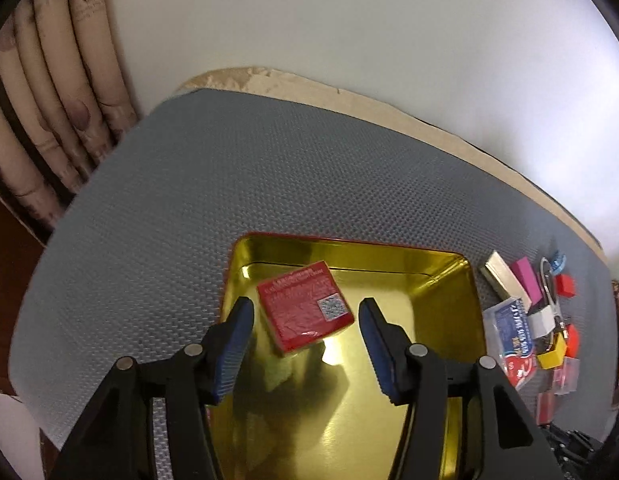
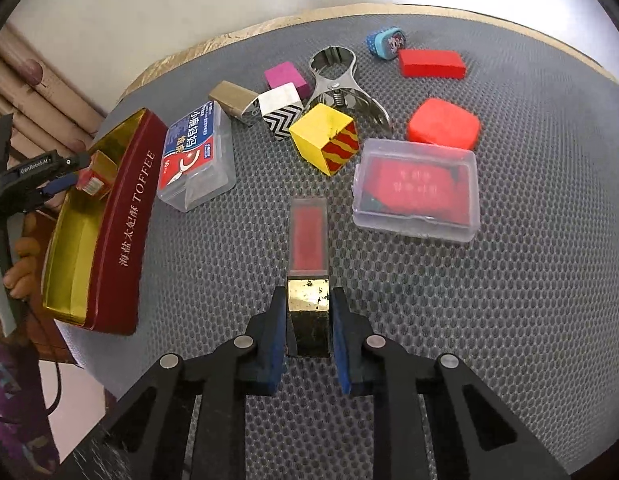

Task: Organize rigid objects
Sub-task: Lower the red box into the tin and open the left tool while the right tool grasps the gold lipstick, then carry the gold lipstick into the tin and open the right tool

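Rectangular metal tin w/ gold inside and dark red "TOFFEE" wall (image 2: 121, 236) sits on grey dimpled mat (image 2: 489, 320), at 9 o'clock in right wrist view. Flat red box w/ QR label (image 1: 305, 310) lies inside it, tilted. Left gripper (image 1: 305, 344) hangs over tin, jaws apart either side of red box, pads not touching it.

Right gripper (image 2: 308, 336) is clamped on gold end of a slim red-and-gold rectangular tube (image 2: 309, 248), which points to 12 o'clock.

Beyond, approx 12 to 2 o'clock: yellow cube w/ red wavy stripes (image 2: 323, 142), clear plastic case w/ red contents (image 2: 417, 192), metal spring clamp (image 2: 337, 80), two red blocks. Clear floss-pick box (image 2: 197, 156) is just beside tin.
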Motion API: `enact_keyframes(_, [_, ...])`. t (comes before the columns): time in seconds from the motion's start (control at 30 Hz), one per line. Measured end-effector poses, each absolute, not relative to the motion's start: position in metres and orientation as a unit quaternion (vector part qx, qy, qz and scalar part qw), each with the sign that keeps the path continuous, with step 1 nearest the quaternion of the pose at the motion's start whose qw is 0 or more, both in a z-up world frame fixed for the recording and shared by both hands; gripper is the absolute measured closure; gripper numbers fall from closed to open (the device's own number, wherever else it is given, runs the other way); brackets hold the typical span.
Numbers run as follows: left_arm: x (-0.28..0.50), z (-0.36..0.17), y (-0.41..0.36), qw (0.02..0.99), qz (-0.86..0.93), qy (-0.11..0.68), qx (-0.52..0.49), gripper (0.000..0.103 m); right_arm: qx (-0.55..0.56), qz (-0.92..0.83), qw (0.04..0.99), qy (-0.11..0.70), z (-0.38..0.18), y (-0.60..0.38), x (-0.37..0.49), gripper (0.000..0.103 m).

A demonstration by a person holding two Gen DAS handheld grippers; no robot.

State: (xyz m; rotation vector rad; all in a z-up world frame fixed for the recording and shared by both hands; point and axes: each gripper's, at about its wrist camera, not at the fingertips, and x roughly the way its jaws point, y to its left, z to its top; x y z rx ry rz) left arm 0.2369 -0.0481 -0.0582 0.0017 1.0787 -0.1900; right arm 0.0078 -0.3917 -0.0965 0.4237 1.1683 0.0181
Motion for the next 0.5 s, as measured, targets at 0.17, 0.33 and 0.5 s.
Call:
enact_keyframes(0.17, [0.207, -0.035, -0.037, 0.863, -0.086, 0.497, -0.022, 0.047, 0.206, 0.011, 0.813, 0.544, -0.085, -0.404, -0.011, 0.084])
enact_keyframes(0.33, [0.155, -0.011, -0.015, 0.867, -0.088, 0.485, -0.069, 0.046, 0.232, 0.027, 0.809, 0.540, -0.067, -0.418, -0.026, 0.084])
enact_keyframes(0.5, [0.103, 0.001, -0.005, 0.870, -0.081, 0.478, -0.092, 0.045, 0.267, 0.056, 0.800, 0.534, -0.046, -0.415, -0.034, 0.084])
